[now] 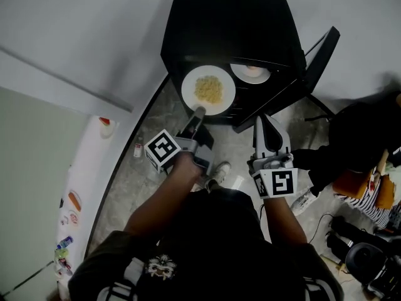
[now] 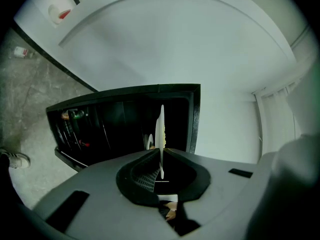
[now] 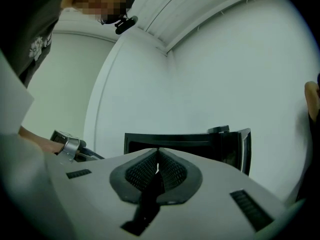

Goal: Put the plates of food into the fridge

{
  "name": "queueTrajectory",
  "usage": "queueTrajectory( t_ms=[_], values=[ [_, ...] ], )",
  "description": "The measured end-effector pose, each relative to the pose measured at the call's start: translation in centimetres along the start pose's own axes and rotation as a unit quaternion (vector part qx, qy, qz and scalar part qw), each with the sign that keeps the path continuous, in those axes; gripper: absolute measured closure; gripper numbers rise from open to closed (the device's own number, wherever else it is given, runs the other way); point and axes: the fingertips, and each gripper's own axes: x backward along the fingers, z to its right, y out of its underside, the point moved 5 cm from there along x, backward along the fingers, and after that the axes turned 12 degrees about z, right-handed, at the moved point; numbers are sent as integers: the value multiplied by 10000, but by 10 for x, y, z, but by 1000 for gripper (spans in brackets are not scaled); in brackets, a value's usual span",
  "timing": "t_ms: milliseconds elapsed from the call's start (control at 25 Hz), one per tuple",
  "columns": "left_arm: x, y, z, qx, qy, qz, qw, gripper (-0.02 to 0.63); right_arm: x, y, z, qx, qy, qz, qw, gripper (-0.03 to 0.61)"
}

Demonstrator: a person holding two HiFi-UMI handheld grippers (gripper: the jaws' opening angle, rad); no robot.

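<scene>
A white plate of yellow food (image 1: 208,89) hangs at the open front of a small black fridge (image 1: 232,17). My left gripper (image 1: 198,111) is shut on the plate's near rim. In the left gripper view the plate (image 2: 161,134) shows edge-on between the closed jaws, with the fridge's dark inside (image 2: 110,124) behind it. A second plate (image 1: 250,73) lies on a shelf inside the fridge. My right gripper (image 1: 261,121) is shut on nothing, to the right of the held plate and in front of the fridge. The right gripper view shows the fridge (image 3: 175,141) ahead.
The fridge door (image 1: 316,58) stands open to the right. A white counter (image 1: 88,168) with small items runs along the left. A seated person (image 1: 363,137) and bags are at the right on the grey floor (image 1: 150,137). A white wall stands behind the fridge.
</scene>
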Motion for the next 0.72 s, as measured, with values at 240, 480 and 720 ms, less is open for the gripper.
queueTrajectory(
  t_ms=[240,480,720],
  values=[
    [-41,0,-16,-105,-75,130,9998,580,-9,17,22,-65,-30,-168,9998,552],
    [-49,0,-25,-148,-137,194,9996,580,5,24,21,-212,-39,-300,9993,552],
    [-63,-2,-31,-184,-156,334,9992,580,7,33,26,-324,-127,-379,9987,554]
  ],
)
